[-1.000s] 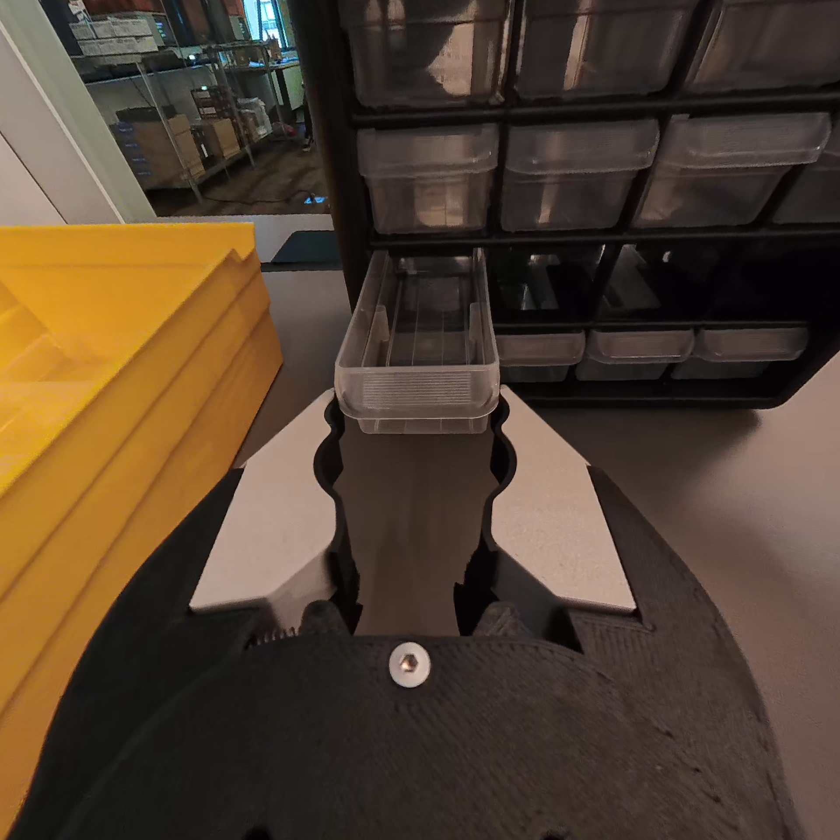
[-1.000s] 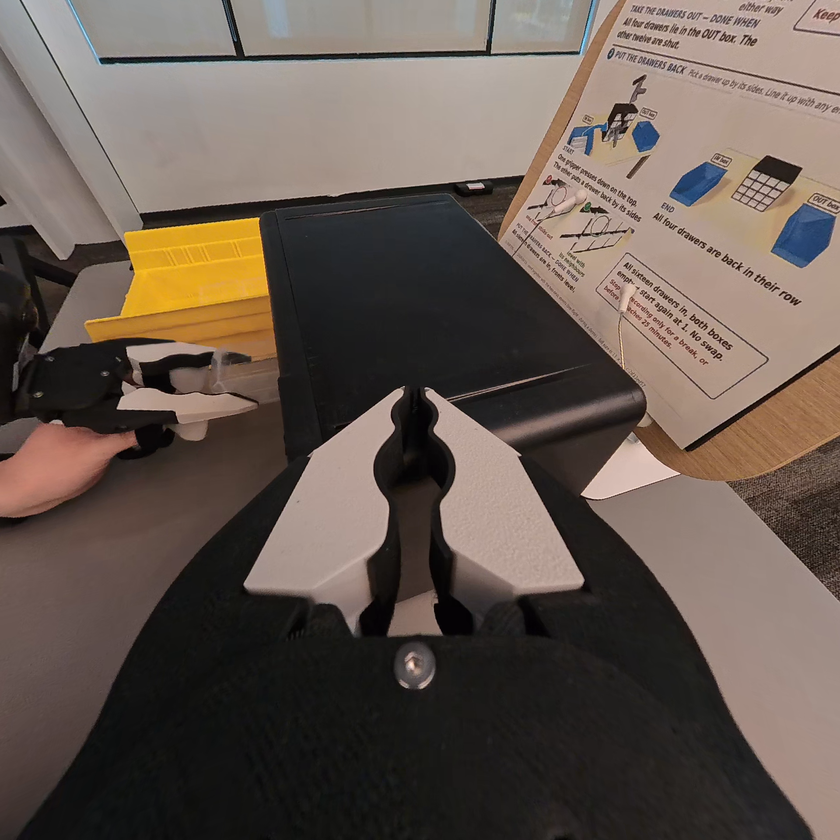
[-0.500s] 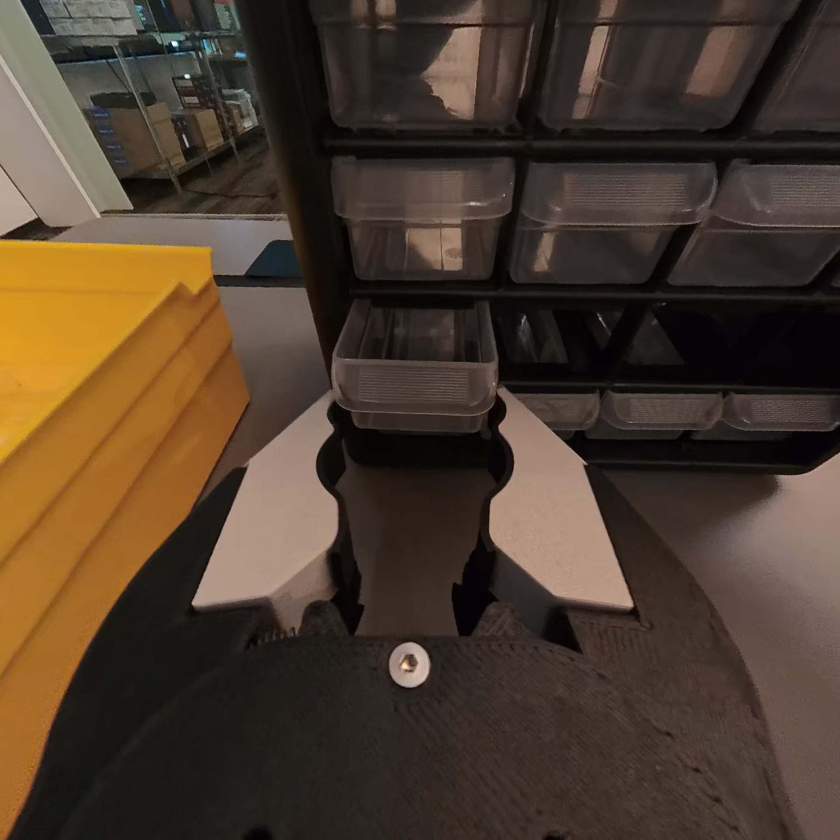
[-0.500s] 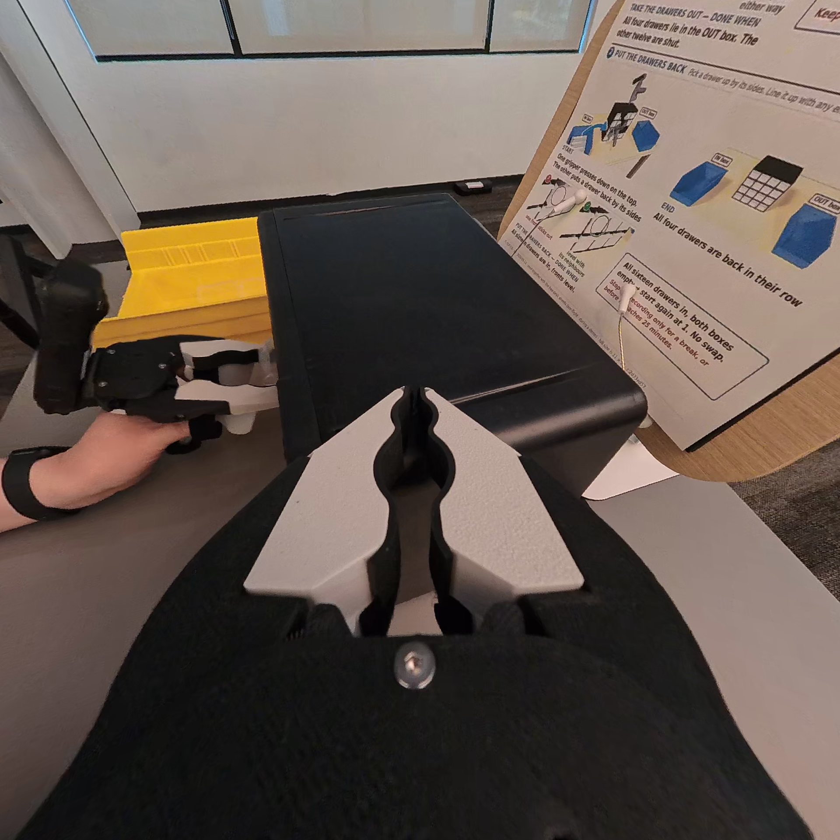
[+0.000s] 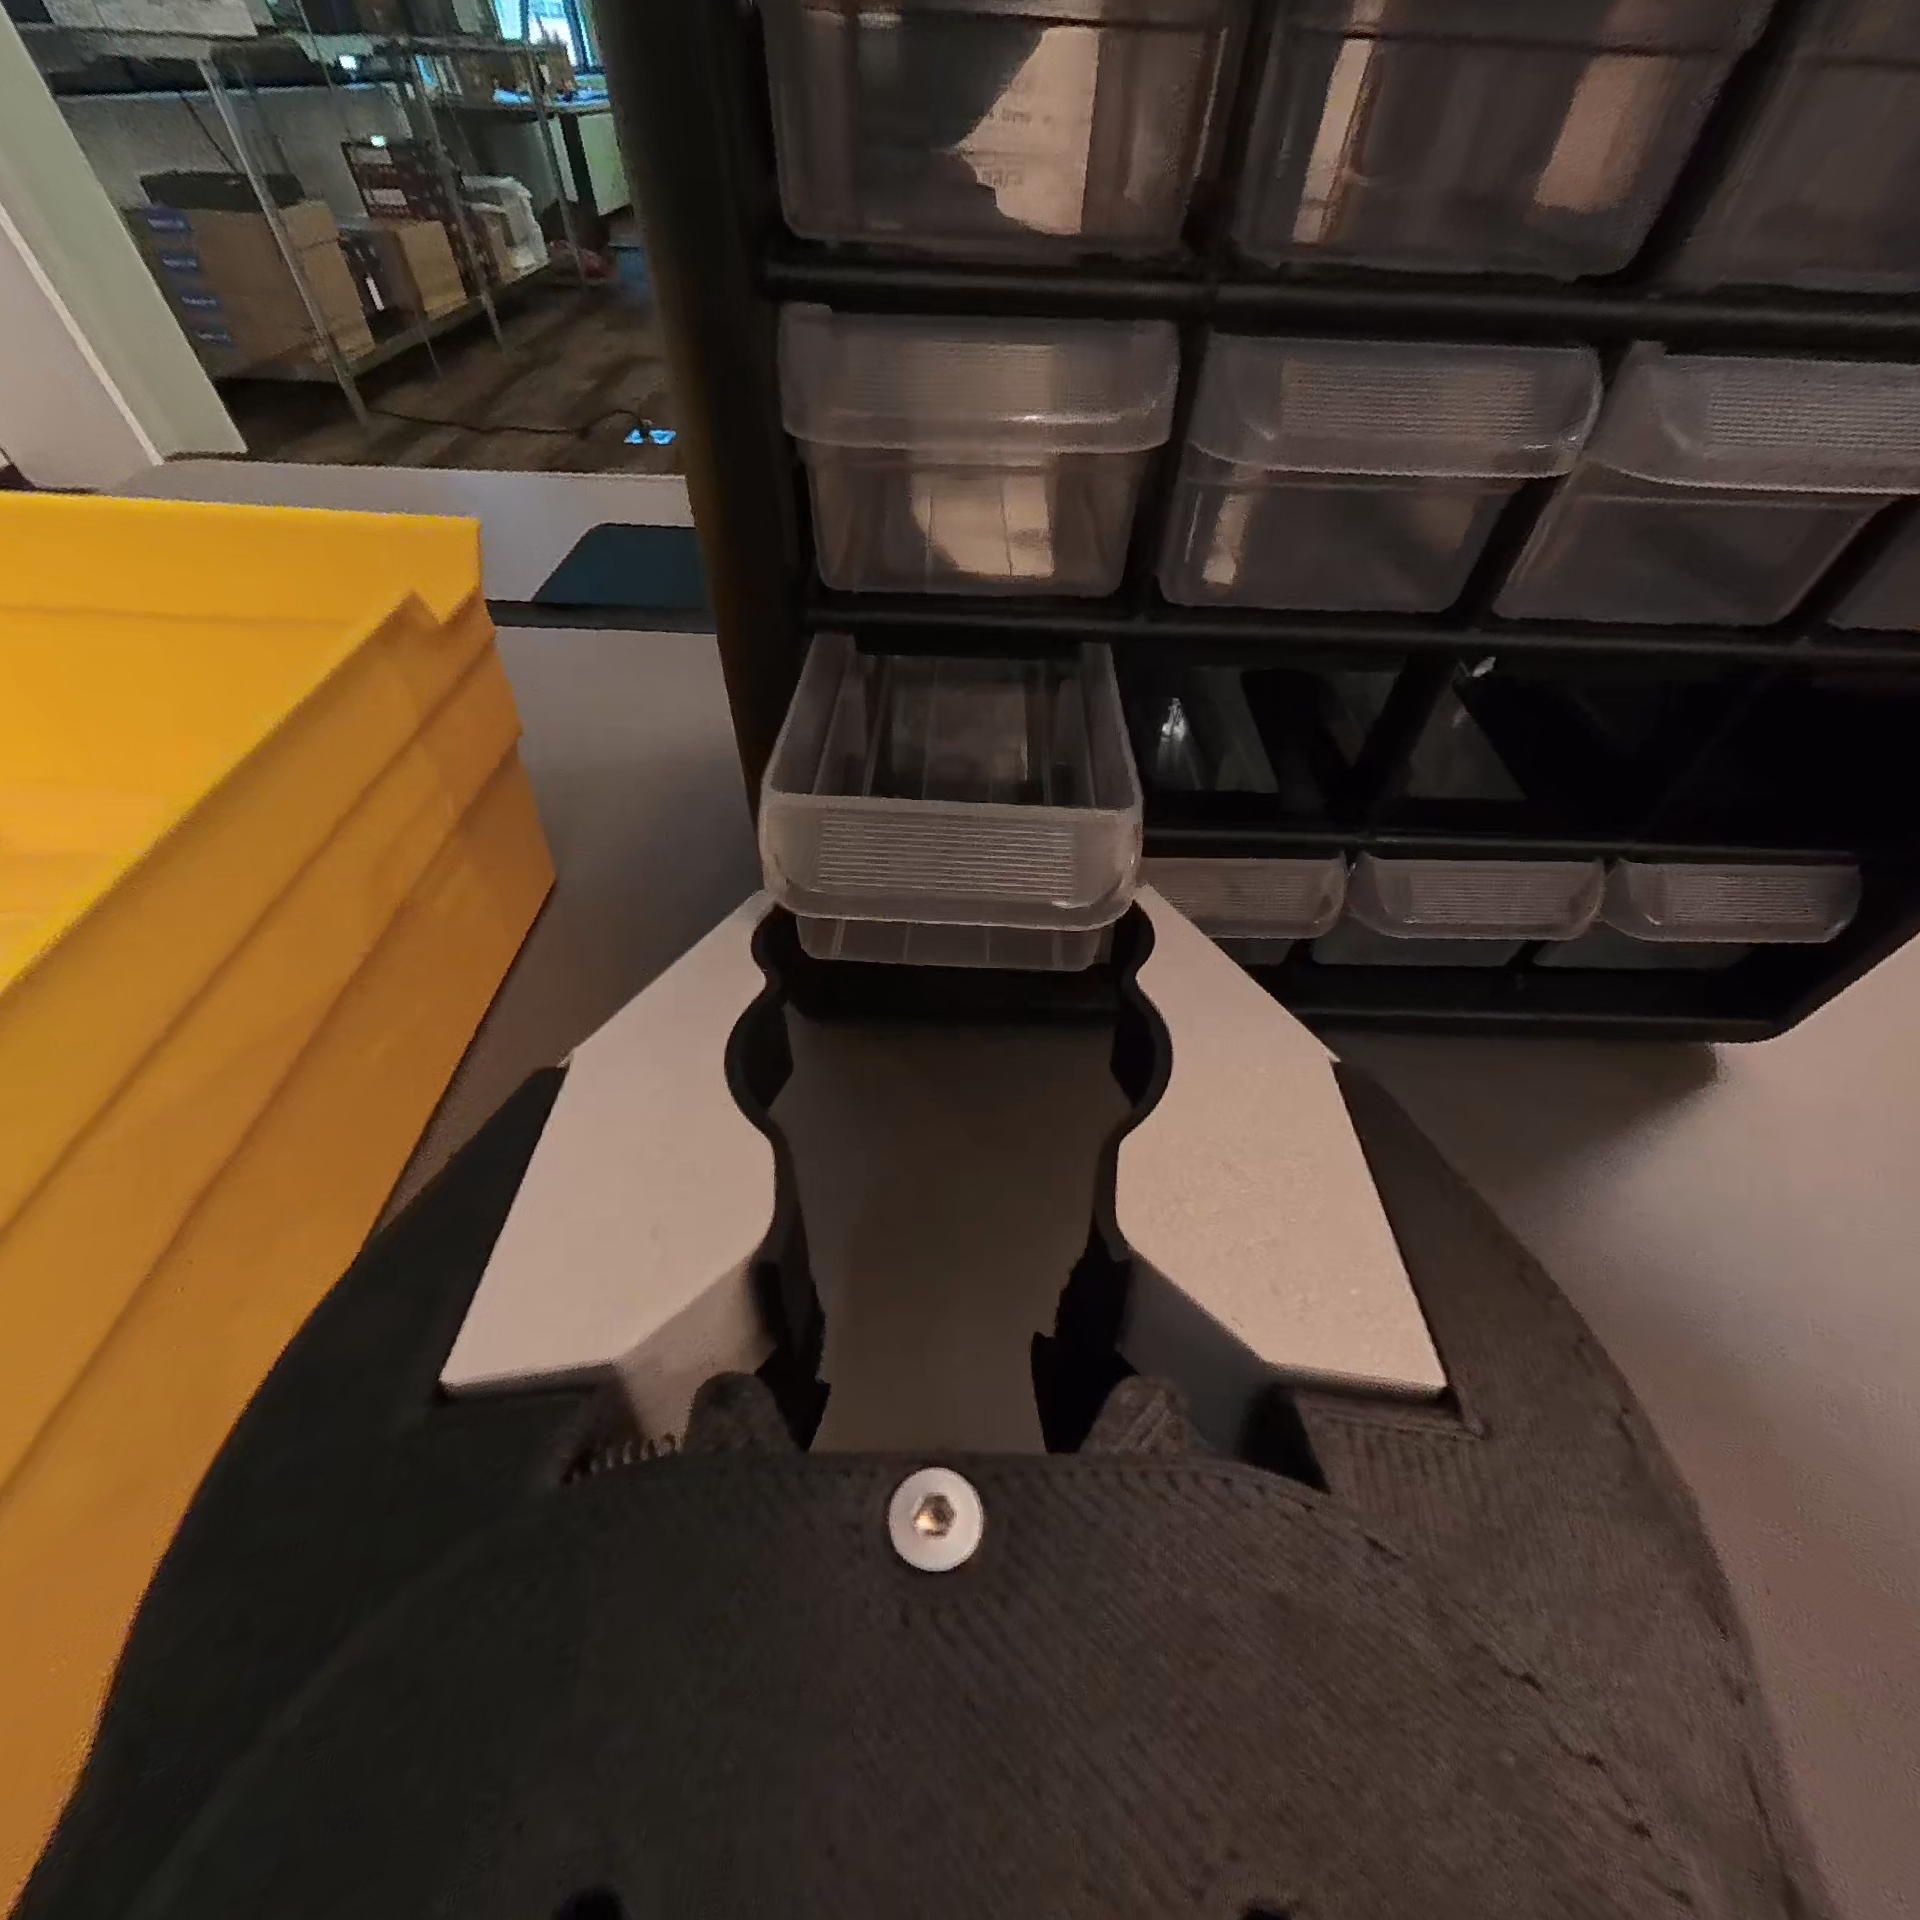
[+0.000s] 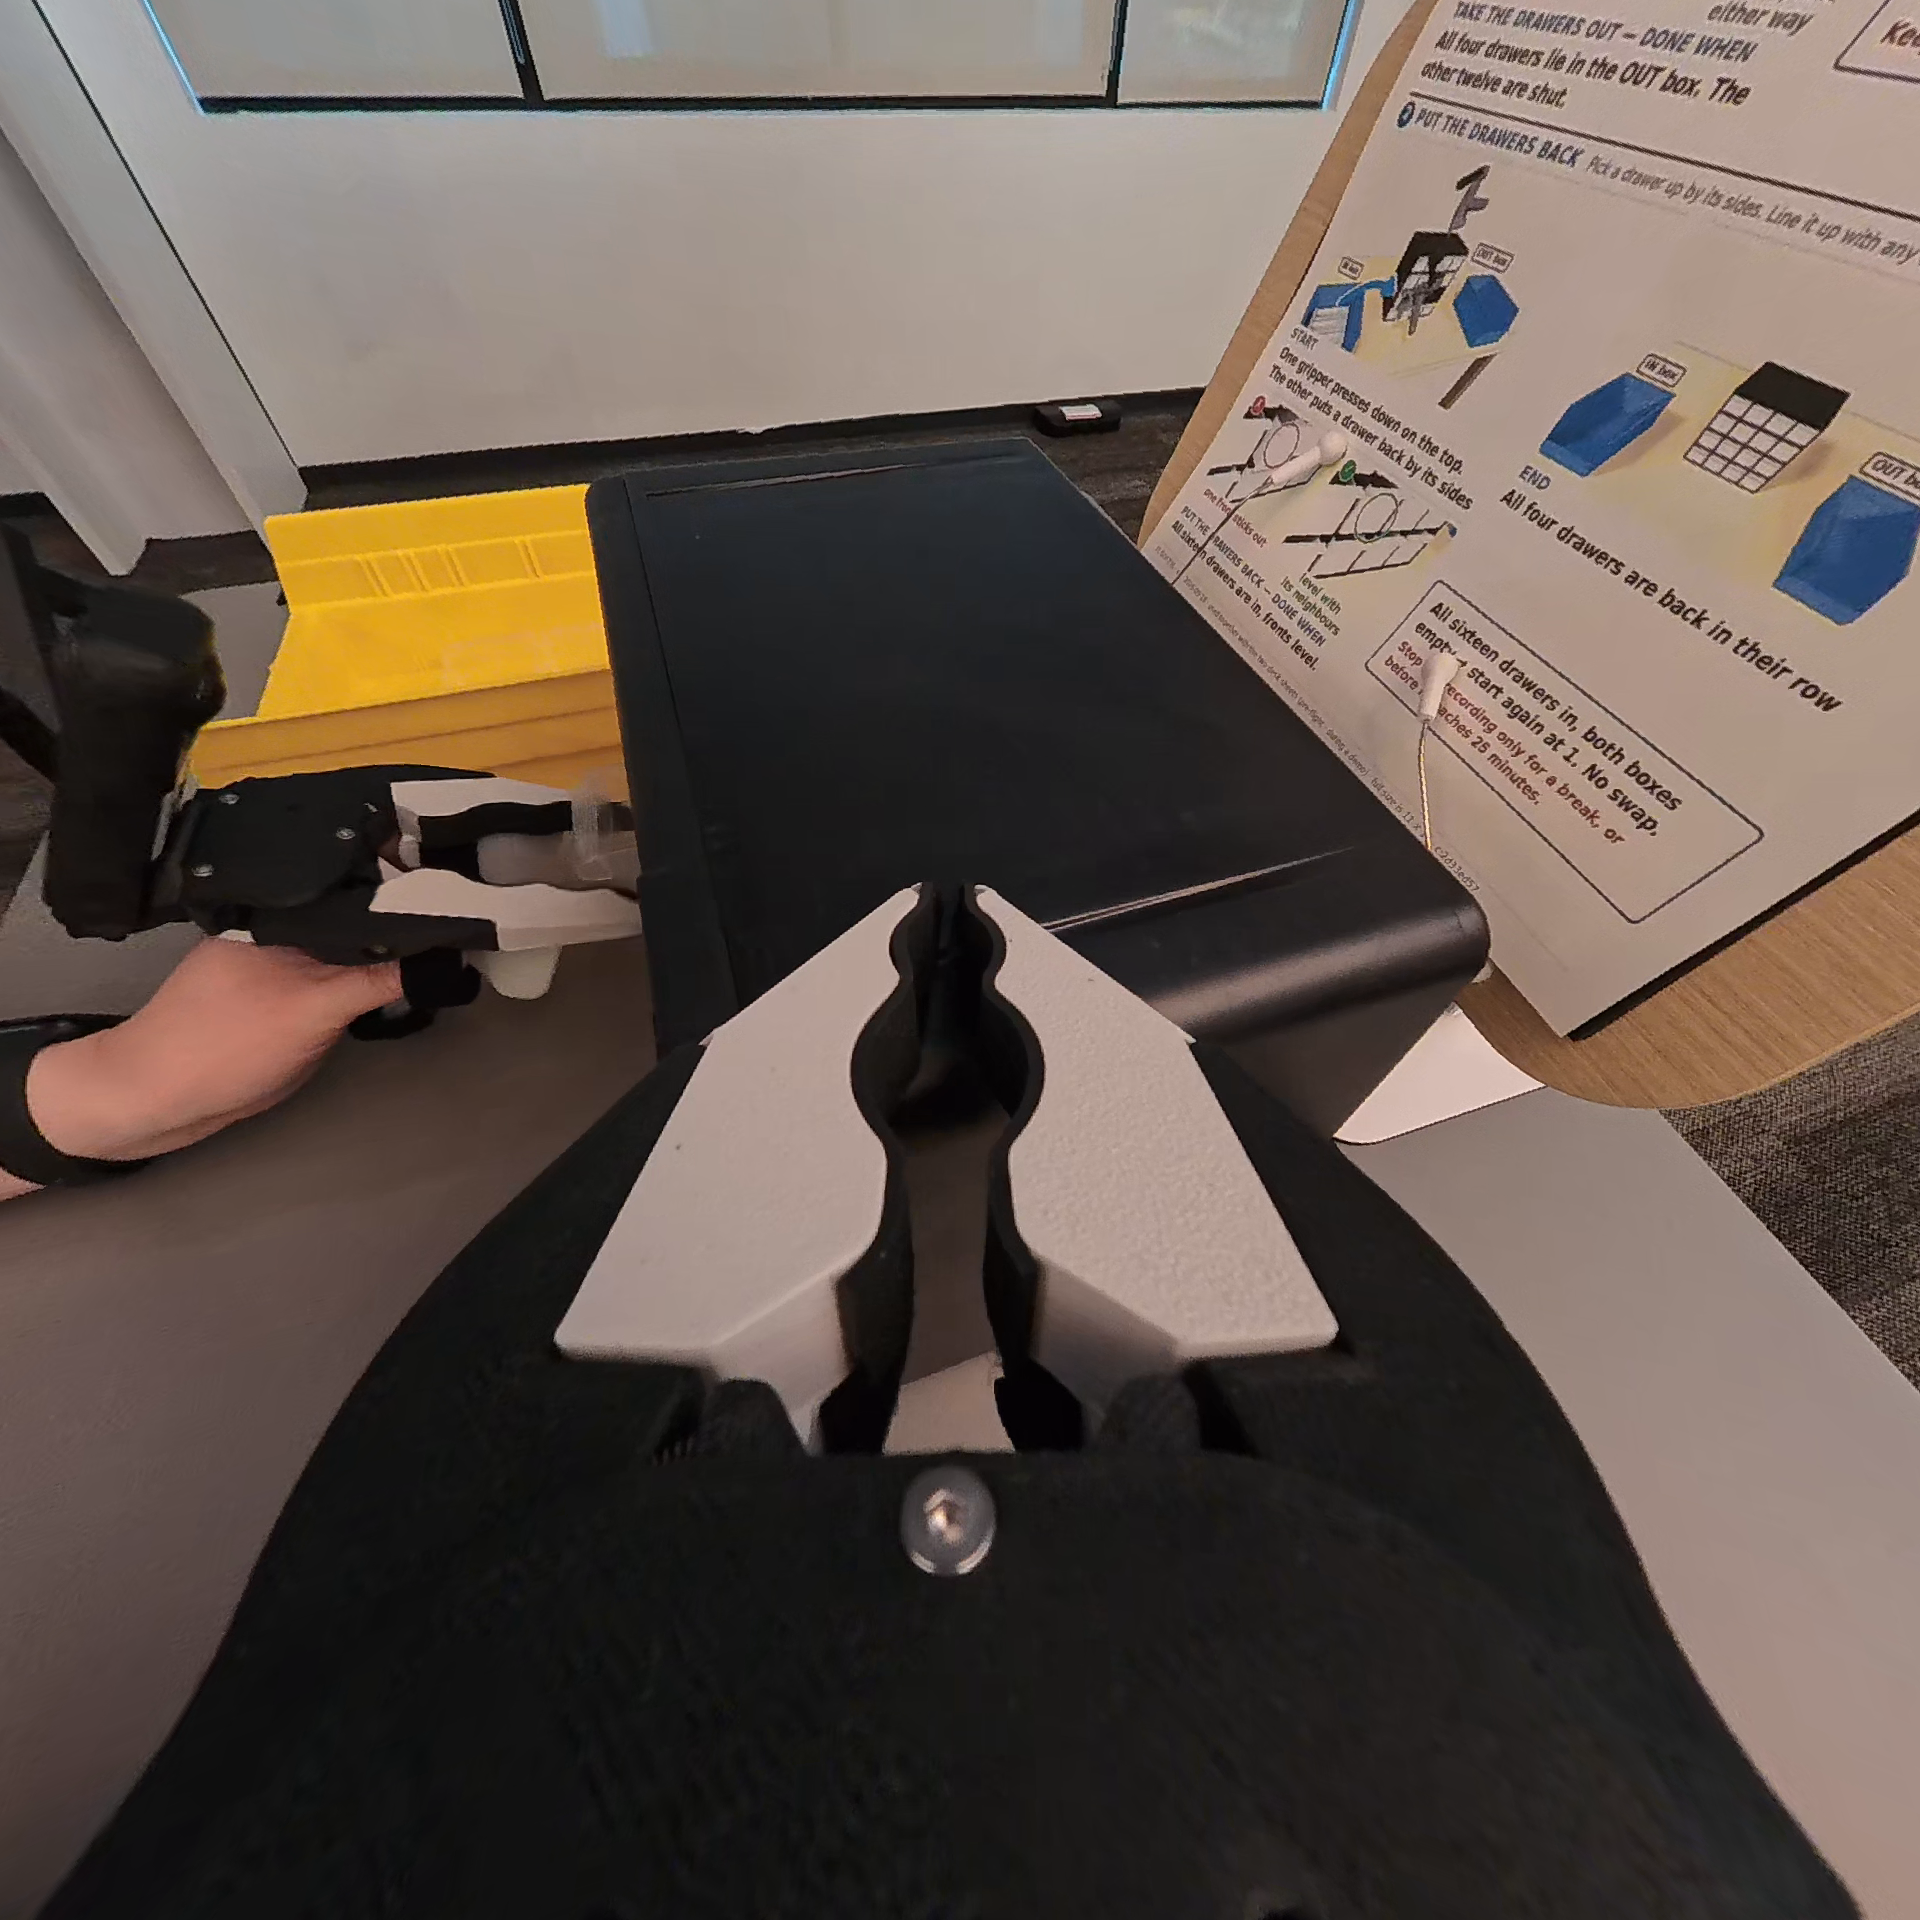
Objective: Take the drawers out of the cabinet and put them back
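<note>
The black drawer cabinet (image 5: 717,312) stands ahead in the left wrist view. My left gripper (image 5: 951,935) is shut on the sides of a clear plastic drawer (image 5: 945,852). The drawer sits partly inside the leftmost slot of the third row and sticks out towards me. The other slots (image 5: 1455,748) in that row are dark and empty. The rows above and below hold clear drawers (image 5: 1475,894). In the right wrist view my right gripper (image 6: 945,894) is shut and empty over the front edge of the cabinet's top (image 6: 987,675). The left gripper (image 6: 613,862) shows at the cabinet's front.
A yellow bin (image 5: 208,831) stands on the grey table left of the cabinet and close to my left gripper; it also shows in the right wrist view (image 6: 436,623). An instruction board (image 6: 1610,468) leans at the cabinet's right. A person's hand (image 6: 260,1008) holds the left gripper. My hands' fingertips stand some 25 centimeters from each other. From my left tips it is roughly 8 centimeters to the black drawer cabinet (image 5: 717,312); from my right, 25 centimeters.
My left gripper pushed the clear drawer from well outside into the third-row left slot, then stayed about the same depth. The right gripper has not moved.
</note>
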